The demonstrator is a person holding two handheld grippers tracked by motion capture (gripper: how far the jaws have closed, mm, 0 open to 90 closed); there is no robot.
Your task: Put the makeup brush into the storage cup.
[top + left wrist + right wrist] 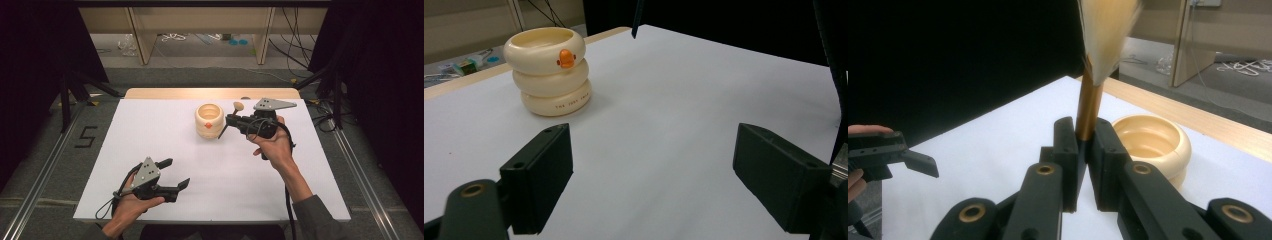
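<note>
A cream holder (209, 121) made of three stacked rings, with an orange duck beak (566, 58) on its top ring, stands upright at the back middle of the white table (165, 135). Its hollow top (1150, 137) is open. My right gripper (230, 120) hovers just right of it, shut on a brush (1089, 107) by its golden stem. The pale bristles (238, 106) point up and away, and the dark handle tip (220, 134) slants down beside the holder. My left gripper (176, 173) rests near the front left, open with nothing between its jaws (651, 170).
A wooden strip (210, 93) runs along the table's far edge. Beyond it are wooden furniture legs (142, 35) and loose cables (295, 45) on the floor. Metal rails (45, 165) flank the table. The left gripper (893, 155) also appears far off in the right gripper view.
</note>
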